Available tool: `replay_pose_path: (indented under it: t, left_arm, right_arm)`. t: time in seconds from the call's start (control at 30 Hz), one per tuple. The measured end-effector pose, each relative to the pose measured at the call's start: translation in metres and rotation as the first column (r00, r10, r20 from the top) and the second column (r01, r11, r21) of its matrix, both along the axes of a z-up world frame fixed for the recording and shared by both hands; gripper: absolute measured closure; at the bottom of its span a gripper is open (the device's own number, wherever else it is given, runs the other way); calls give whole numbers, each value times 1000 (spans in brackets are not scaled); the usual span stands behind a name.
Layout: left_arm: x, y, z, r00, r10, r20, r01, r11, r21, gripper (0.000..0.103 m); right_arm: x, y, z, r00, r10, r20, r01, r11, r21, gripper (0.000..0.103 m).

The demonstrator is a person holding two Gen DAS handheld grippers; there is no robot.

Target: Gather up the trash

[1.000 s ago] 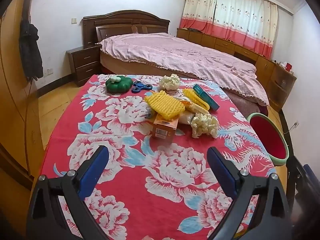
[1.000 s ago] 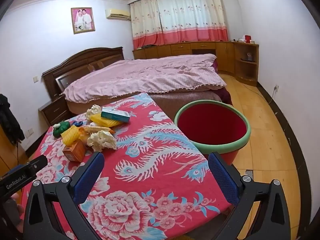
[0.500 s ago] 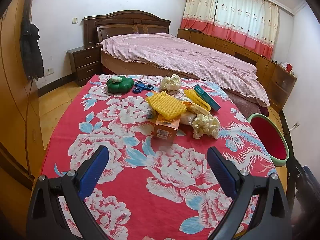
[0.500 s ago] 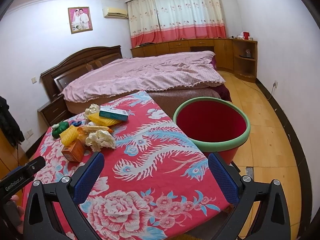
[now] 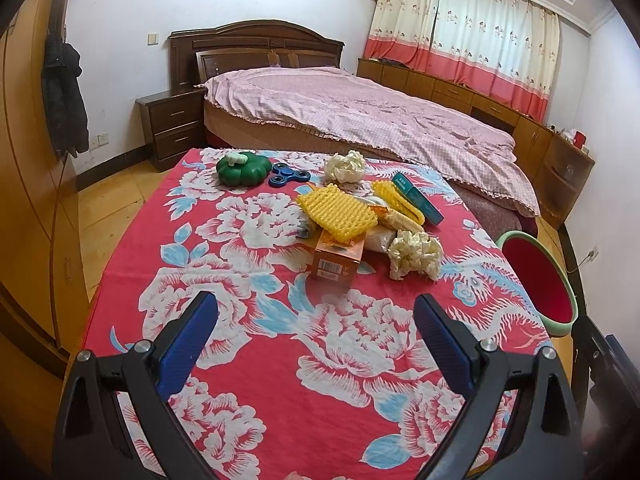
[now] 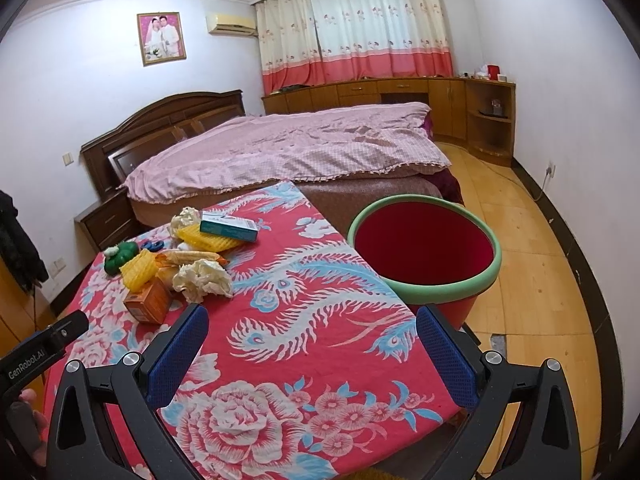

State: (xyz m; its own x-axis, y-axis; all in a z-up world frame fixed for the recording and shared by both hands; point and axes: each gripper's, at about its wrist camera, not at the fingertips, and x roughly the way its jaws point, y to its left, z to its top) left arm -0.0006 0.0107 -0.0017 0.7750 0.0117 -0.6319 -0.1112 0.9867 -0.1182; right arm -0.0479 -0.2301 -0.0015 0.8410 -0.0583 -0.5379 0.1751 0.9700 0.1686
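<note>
A pile of trash lies on the red flowered tablecloth (image 5: 280, 360): a crumpled paper ball (image 5: 414, 254), an orange carton (image 5: 336, 260), yellow foam netting (image 5: 336, 212), a teal box (image 5: 416, 198) and a second paper ball (image 5: 345, 166). In the right wrist view the near paper ball (image 6: 204, 278), the carton (image 6: 148, 302) and the teal box (image 6: 228, 228) show left of centre. A red bin with a green rim (image 6: 424, 248) stands beside the table; it also shows in the left wrist view (image 5: 538, 280). My left gripper (image 5: 316, 332) and right gripper (image 6: 312, 344) are open and empty, short of the pile.
A green pumpkin-shaped toy (image 5: 242, 168) and a blue fidget spinner (image 5: 290, 177) lie at the table's far side. A bed with a pink cover (image 5: 360, 120) stands behind, a nightstand (image 5: 172, 128) to its left, wooden floor (image 6: 520, 260) to the right.
Both grippers have drifted slightly; the pile sits a little lower and nearer in the left wrist view. Nothing was grasped or moved.
</note>
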Motion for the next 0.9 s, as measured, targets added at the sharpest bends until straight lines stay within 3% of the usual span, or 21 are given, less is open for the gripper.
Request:
replay_pose_path:
  t: [0.9]
  left_arm:
    - [1,3,-1,1000,3,-17,-4,1000,-2,5]
  right_arm:
    - [-1,-2,-2,1000,-4,-15,4,1000,16,0]
